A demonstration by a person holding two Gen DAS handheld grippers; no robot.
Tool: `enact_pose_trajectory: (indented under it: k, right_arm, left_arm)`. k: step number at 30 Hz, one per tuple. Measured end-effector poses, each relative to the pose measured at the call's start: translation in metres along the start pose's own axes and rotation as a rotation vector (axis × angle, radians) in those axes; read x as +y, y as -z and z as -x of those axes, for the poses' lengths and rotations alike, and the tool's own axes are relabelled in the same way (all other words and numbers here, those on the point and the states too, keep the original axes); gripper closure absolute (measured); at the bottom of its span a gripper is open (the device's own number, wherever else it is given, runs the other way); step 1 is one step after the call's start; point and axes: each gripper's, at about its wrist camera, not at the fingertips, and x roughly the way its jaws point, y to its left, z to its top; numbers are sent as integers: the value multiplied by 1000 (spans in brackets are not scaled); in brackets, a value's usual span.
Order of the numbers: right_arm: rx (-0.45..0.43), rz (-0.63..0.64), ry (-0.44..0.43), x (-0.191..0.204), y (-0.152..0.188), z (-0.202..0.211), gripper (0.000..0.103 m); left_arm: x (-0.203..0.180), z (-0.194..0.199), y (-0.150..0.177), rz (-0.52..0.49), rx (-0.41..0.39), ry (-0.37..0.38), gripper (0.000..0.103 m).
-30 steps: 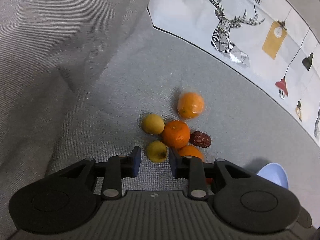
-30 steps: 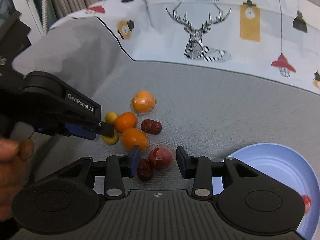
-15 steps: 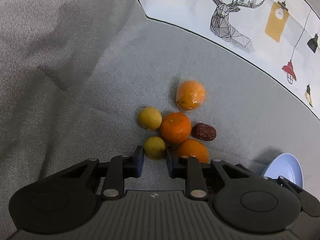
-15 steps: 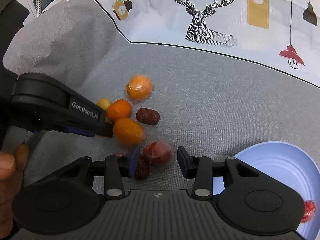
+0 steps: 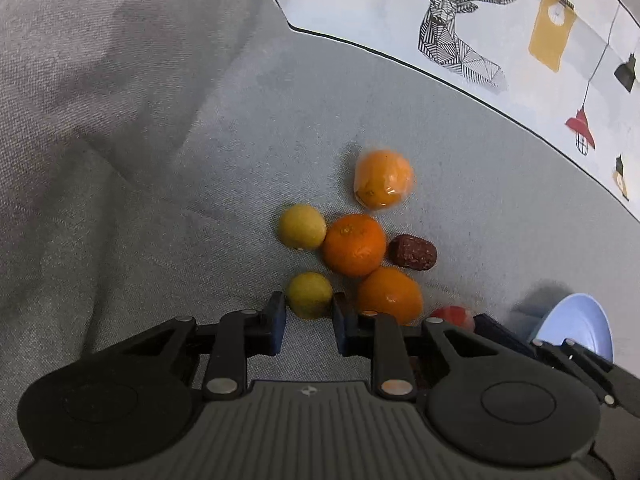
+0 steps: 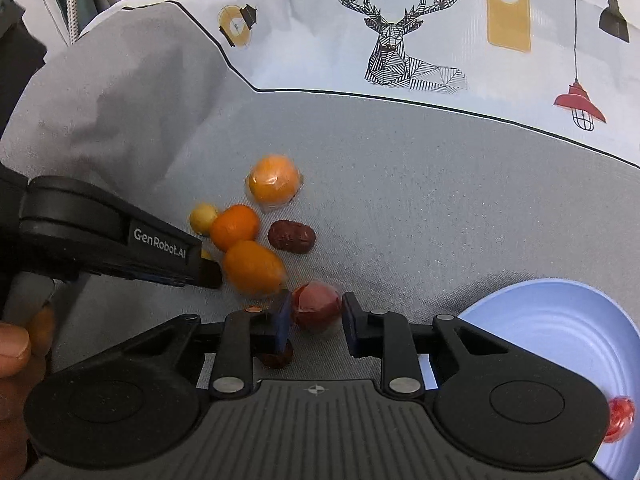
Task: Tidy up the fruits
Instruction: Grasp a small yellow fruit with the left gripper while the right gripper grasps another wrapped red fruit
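Grey fabric surface [image 5: 120, 160] — fruits clustered at its centre, a deer-and-lamp printed cloth [image 6: 400, 20] laid along the far edge.

Left gripper [image 5: 309, 322]: jaws drawn in close about a small yellow-green citrus [image 5: 309, 294], which sits between the fingertips at their very ends; both pads are seen against its sides, so it is gripped. A second yellow citrus [image 5: 302, 227] lies just beyond it, touching a mandarin [image 5: 354, 244]. A second orange fruit [image 5: 389, 295] lies just right of the gripped citrus, a plastic-wrapped orange [image 5: 383, 179] farther off, a dried red date [image 5: 412, 252] beside the mandarin.

Right gripper [image 6: 315, 322]: jaws have just been closing on a wrapped red fruit [image 6: 316, 306] held between the pads. Another date [image 6: 276, 358] is partly hidden under its left finger.

Pale blue plate [image 6: 560, 320] — near right, one red wrapped fruit [image 6: 618, 418] in it.
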Motion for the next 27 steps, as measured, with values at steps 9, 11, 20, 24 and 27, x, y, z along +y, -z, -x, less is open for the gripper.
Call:
enact_pose_trajectory:
  k: [9, 11, 20, 24, 27]
  right_arm:
    - [-48, -11, -12, -3, -6, 11, 75]
    - [-84, -20, -19, -5, -8, 19, 75]
    - [-246, -82, 1, -27, -23, 86, 75]
    - [-337, -128, -9, -42, -27, 144, 75]
    - [-380, -110, 38, -51, -14, 175, 75]
  left_arm:
    - [-2, 3, 1, -13, -31, -13, 79]
    - [-2, 6, 2, -16, -51, -11, 79]
    - [-5, 30, 11, -55, -141, 28, 79]
    - [-7, 39, 15, -64, -164, 54, 79]
    - [-6, 42, 16, -61, -168, 69, 79]
